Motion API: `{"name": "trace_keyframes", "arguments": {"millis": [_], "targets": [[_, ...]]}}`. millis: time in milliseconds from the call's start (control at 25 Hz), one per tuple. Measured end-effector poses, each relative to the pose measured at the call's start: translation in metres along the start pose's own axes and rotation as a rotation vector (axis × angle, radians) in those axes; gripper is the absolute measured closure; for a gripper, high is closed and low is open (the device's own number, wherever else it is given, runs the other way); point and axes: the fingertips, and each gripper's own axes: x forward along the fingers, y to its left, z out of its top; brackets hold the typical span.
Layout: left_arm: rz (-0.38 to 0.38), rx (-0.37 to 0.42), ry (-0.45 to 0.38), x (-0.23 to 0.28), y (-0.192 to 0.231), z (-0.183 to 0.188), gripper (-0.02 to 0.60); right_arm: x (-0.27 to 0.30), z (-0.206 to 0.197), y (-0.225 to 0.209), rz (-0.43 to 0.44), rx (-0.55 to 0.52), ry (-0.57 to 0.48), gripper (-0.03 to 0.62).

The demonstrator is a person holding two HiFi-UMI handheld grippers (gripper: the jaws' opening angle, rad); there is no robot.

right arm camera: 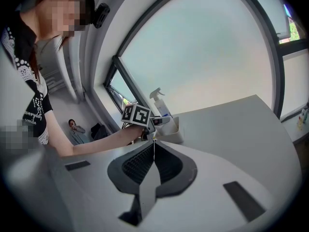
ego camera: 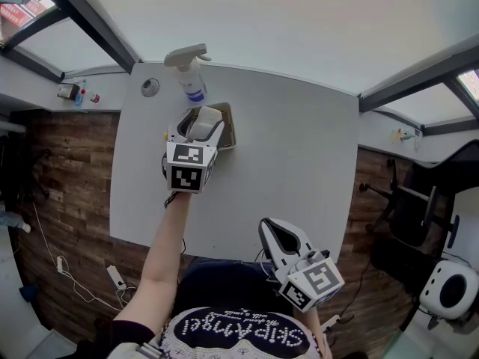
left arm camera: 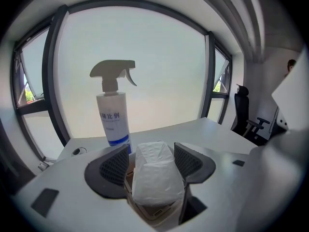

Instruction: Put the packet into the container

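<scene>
Clamping the white packet [left arm camera: 155,178] in the left gripper [left arm camera: 152,159] over, perhaps partly inside, the container [ego camera: 230,131] beside the spray bottle [ego camera: 191,79] for release, with the right gripper [right arm camera: 153,150] closed, empty, well back from that bottle.

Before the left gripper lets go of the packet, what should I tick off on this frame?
1. Packet clamped between the left gripper jaws: ok.
2. Packet lined up over the container opening: ok.
3. Packet lowered past the container rim: cannot tell.
4. Spray bottle upright behind the container, clear of the jaws: ok.
5. Right gripper shut, empty, well away from the container: ok.
</scene>
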Motion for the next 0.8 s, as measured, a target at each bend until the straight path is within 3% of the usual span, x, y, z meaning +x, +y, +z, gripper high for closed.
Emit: {"name": "trace_keyframes", "arguments": {"millis": [480,800], "targets": [[0.073,-0.022,-0.157,-0.043,0.016,0.039,0.291,-0.002,0.002,0.008,0.021,-0.025,-0.013,0.579],[0.103,0.001,-0.255,-0.075,0.015,0.064,0.345,-0.006,0.0,0.014,0.035,-0.043,-0.021,0.579]]}}
